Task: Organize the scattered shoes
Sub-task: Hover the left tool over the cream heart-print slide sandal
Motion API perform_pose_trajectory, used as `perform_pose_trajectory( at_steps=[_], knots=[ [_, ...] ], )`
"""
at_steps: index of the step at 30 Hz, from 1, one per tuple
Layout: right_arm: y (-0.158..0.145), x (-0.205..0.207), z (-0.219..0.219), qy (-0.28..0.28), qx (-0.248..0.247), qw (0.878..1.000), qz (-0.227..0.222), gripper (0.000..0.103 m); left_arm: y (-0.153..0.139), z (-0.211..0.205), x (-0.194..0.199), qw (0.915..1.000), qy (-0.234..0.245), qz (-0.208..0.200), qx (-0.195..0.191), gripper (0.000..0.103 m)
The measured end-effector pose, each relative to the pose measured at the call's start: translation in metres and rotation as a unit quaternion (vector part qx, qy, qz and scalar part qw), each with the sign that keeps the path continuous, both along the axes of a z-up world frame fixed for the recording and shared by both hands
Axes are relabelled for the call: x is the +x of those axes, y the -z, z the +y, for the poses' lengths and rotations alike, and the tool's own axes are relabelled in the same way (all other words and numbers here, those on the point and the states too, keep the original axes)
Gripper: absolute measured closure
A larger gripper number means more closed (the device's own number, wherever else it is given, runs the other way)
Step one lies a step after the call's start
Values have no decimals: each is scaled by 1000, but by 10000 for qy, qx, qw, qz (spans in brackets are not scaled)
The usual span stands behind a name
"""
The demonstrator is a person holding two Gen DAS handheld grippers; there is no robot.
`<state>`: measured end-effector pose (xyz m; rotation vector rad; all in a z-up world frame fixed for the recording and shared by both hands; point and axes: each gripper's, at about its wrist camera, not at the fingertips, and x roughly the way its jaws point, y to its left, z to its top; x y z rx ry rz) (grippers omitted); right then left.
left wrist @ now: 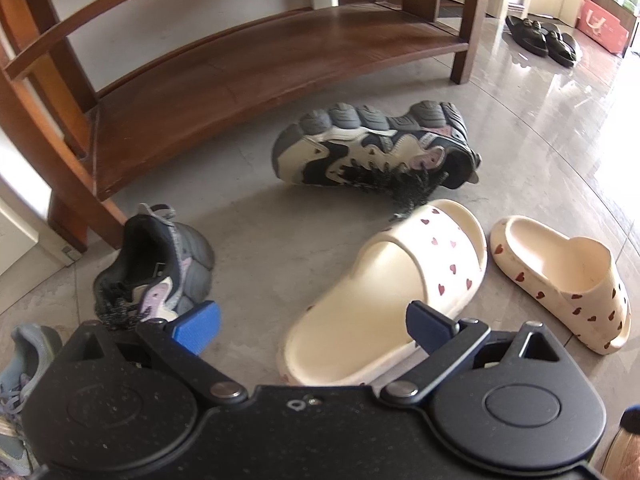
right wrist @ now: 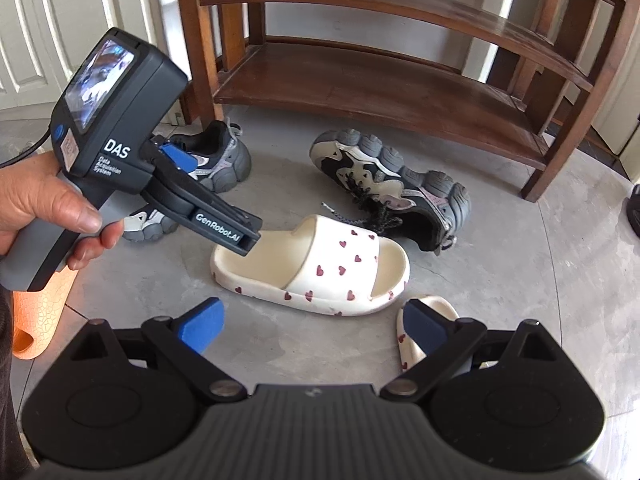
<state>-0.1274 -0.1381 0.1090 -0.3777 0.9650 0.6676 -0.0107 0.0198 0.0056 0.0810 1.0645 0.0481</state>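
Both jaws spread, empty. Left gripper (left wrist: 312, 326) straddles the cream heart-print foam slide (left wrist: 384, 300): clamp its sidewall; right gripper (right wrist: 312, 326) waits.

Cream slide (right wrist: 316, 266), dark red hearts scattered over it; its mate (left wrist: 560, 280) the same. Sneaker (left wrist: 376, 148) at 12 o'clock: navy, cream, lilac, grey sole, speckled laces. Shoe rack (right wrist: 380, 80) reddish-brown. Floor (left wrist: 256, 232) grey. Slide (right wrist: 36, 312) at 8 o'clock orange, seemingly crackle-patterned.

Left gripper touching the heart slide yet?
Cannot tell. Right wrist view shows the left gripper overlapping the heart-print slide heel; left wrist view shows no plain contact or gap.
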Motion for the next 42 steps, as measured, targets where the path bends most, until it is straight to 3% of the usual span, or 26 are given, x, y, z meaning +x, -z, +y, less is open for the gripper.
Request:
perform_pose_trajectory(
  at_steps=[7, 16, 22, 42],
  knots=[
    [4, 3, -20, 377, -34, 9993, 52, 5, 13, -16, 5, 9995, 265, 138, -48, 5],
    [7, 7, -45, 674, 13, 9977, 2, 5, 27, -20, 9, 9977, 389, 189, -524, 19],
    [8, 6, -55, 770, 23, 9970, -28, 5, 33, -23, 15, 9967, 387, 197, -691, 19],
    [11, 9, -72, 985, -14, 9951, 27, 5, 48, -39, 24, 9964, 465, 368, -608, 18]
  ],
)
